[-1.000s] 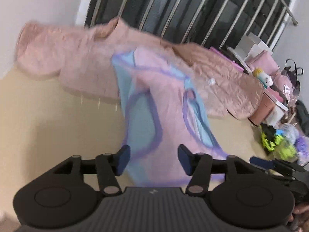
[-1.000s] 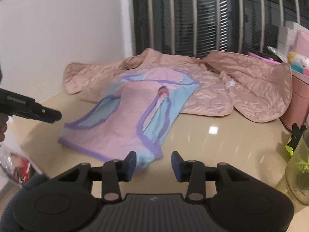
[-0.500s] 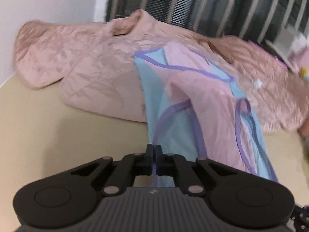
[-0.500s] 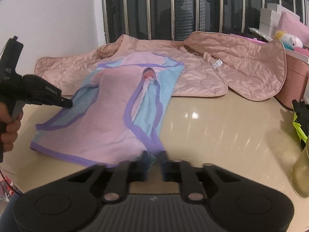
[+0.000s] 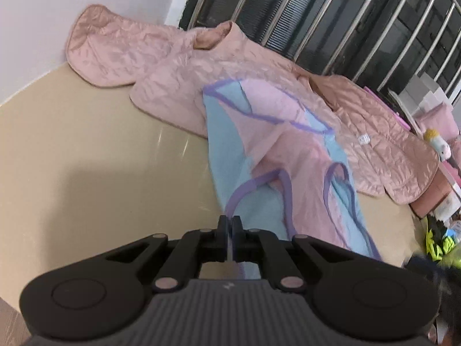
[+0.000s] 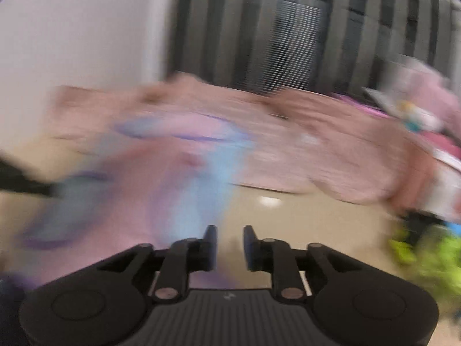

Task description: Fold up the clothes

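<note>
- The left gripper (image 5: 229,225) pinches the purple edge of the pink and blue shirt (image 5: 276,155).
- The shirt lies on the tan table (image 5: 86,150), partly over a pink jacket (image 5: 178,66).
- The right gripper (image 6: 229,238) looks open, holding nothing, though that picture is blurry.

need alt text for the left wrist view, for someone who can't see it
The left gripper is shut on the near hem of a pink and blue top with purple trim, which lies on a beige table. The top's far end overlaps a quilted pink jacket spread out below a barred window.
</note>
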### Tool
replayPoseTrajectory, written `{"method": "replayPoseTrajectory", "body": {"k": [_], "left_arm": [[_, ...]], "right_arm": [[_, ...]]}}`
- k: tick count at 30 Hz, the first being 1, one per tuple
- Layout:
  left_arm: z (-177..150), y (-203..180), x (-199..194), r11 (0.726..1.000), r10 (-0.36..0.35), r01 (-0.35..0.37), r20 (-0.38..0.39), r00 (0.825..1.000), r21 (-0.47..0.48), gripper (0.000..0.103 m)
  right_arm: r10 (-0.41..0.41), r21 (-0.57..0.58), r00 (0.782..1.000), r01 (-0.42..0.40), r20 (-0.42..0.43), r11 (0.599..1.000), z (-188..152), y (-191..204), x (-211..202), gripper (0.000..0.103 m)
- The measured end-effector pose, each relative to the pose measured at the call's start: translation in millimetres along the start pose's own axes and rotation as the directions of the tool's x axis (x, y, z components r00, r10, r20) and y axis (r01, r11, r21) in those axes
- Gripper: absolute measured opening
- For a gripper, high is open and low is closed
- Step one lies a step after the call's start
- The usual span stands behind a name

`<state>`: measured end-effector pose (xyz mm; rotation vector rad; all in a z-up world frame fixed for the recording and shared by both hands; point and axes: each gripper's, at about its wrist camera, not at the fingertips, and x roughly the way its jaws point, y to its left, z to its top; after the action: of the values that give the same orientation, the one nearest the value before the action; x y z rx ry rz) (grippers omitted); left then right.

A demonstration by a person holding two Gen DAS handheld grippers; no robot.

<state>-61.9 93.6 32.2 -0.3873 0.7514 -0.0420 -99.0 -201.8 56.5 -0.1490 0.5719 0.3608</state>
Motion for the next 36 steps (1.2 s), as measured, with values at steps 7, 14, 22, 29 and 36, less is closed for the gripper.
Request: {"method": "replayPoseTrajectory", "body": {"k": [7,14,22,29,36], "left_arm": [[10.5,4.8,5.3,1.0,0.004,-0.004,0.013,1.0,-0.02,0.002],[14.4,8.9,4.8,1.0,0.0,-0.001,0.001,1.0,0.021,0.014],[63.0,-22.2,39.7,0.983,-0.047,0.039,0.04,0.998,0.179,0.044],[95.5,-45.6,109.5,0.957,0.07,-0.058,-0.032,0.997,0.285,0.06],[111.9,-27.7,143.0,0.96,0.177,-0.168,-0.021,0.984,0.223,0.003]], "right_arm": [[0.247,-0.116,0.966,-0.254,-0.069,0.96,-19.7,75.6,14.2,0.013],[0.185,-0.272,0.973,-0.217,-0.14,0.937,-34.5,82.1,12.8,0.0],[-0.189,-0.189,0.966,0.155,-0.179,0.97,-41.4,-23.0,-29.6,0.005],[-0.146,0.049,0.981,0.153,-0.126,0.987,-37.2,-35.3,-38.0,0.011],[-0.145,0.077,0.978,0.158,-0.152,0.984,-49.3,-24.2,-25.3,0.012]]}}
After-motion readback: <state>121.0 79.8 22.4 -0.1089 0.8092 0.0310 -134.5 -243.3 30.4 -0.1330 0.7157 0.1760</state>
